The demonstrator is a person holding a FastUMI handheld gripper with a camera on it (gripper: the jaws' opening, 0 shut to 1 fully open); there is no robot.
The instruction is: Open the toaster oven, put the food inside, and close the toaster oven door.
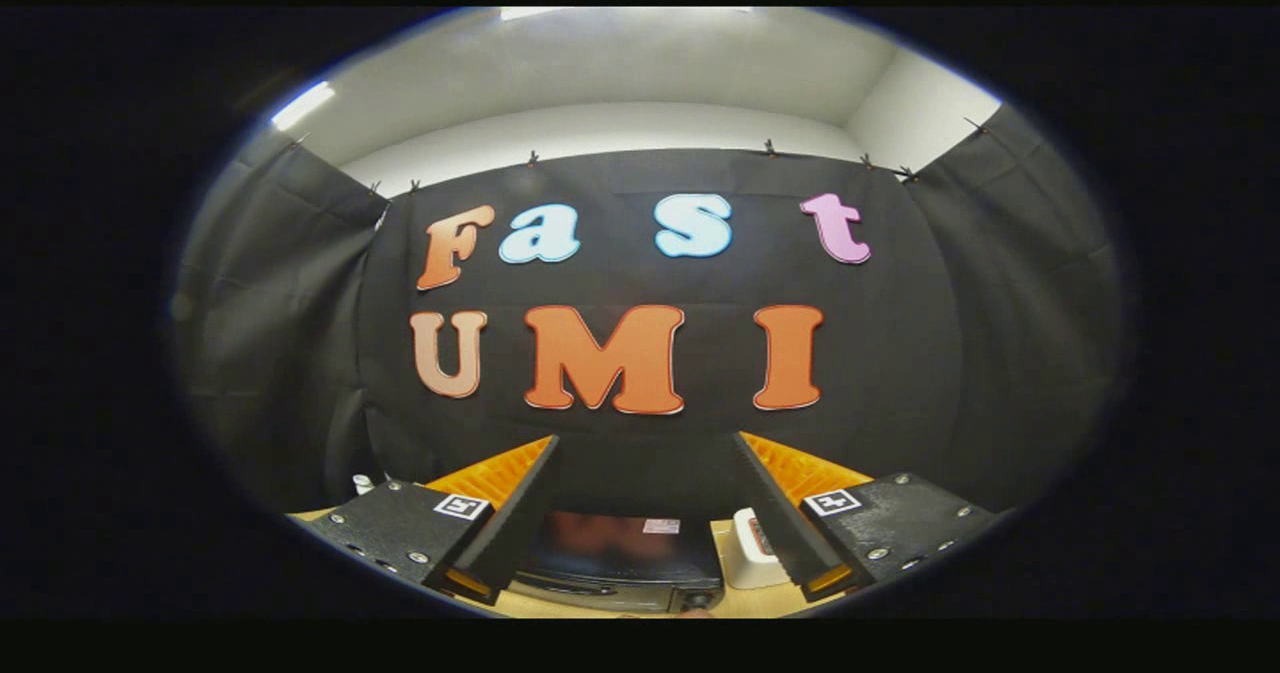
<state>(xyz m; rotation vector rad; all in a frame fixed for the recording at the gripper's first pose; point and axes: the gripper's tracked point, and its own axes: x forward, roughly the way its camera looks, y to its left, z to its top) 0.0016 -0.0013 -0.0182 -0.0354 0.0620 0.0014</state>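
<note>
The toaster oven (620,561) is a dark box seen from above, standing on the wooden table low between my two fingers, a knob at its front right corner. My gripper (645,453) is held high over it and stands open, with nothing between the fingers (520,513). A white item with a red patch (752,545) rests on the table just right of the oven, partly hidden by the right finger. I cannot tell whether the oven door is open or shut.
The wooden table (740,605) lies under the oven. A small white object (362,483) sits at the far left behind the left finger's mount. The black cloth wall (640,433) stands beyond the table.
</note>
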